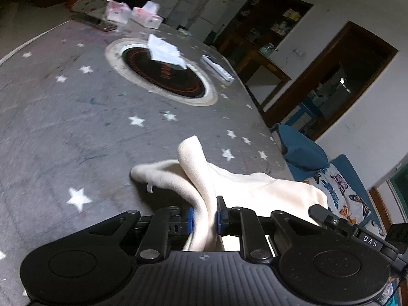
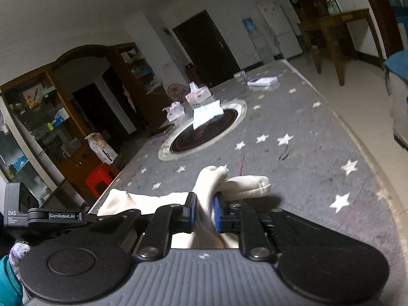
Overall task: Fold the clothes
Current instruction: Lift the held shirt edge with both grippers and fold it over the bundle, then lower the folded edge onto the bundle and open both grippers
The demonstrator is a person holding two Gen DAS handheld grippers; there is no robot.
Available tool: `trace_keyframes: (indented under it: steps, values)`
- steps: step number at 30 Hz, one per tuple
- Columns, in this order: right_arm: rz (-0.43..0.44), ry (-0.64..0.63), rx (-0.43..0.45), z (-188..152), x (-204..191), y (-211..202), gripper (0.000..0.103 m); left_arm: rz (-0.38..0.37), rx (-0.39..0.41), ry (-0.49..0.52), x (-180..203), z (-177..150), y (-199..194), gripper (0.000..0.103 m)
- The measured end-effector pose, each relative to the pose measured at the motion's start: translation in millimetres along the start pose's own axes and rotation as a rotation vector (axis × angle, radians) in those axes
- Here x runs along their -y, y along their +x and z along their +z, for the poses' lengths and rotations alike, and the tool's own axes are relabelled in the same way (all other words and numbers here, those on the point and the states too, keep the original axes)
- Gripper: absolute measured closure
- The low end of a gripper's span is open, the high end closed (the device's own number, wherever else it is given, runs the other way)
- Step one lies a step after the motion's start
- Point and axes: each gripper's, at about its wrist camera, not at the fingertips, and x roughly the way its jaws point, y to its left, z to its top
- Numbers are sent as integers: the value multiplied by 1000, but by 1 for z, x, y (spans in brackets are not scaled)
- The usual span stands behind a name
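Note:
A cream fleece garment lies bunched at the near edge of a grey star-patterned table. My left gripper is shut on a fold of it, the cloth pinched between the blue pads. My right gripper is shut on another fold of the same garment; the cloth bulges up past the pads. The right gripper's tip shows at the right of the left wrist view, and the left gripper's body at the left of the right wrist view. The garment's lower part is hidden under both grippers.
A round black cooktop with a white paper on it sits mid-table. Tissue packs and a white remote lie farther back. A butterfly-print chair and a red stool stand beside the table.

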Motion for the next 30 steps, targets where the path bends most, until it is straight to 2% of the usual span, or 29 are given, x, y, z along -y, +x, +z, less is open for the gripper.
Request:
trace_keyframes:
  steps: [17, 25, 30]
  values:
    - [-103, -89, 150, 54, 1, -54, 90, -76, 27, 144, 79, 33, 19, 86]
    - [-147, -128, 183, 78, 5, -61, 90, -56, 52, 226, 115, 48, 34, 86]
    - [-162, -126, 186, 82, 12, -56, 90, -36, 58, 261, 123, 49, 45, 86]
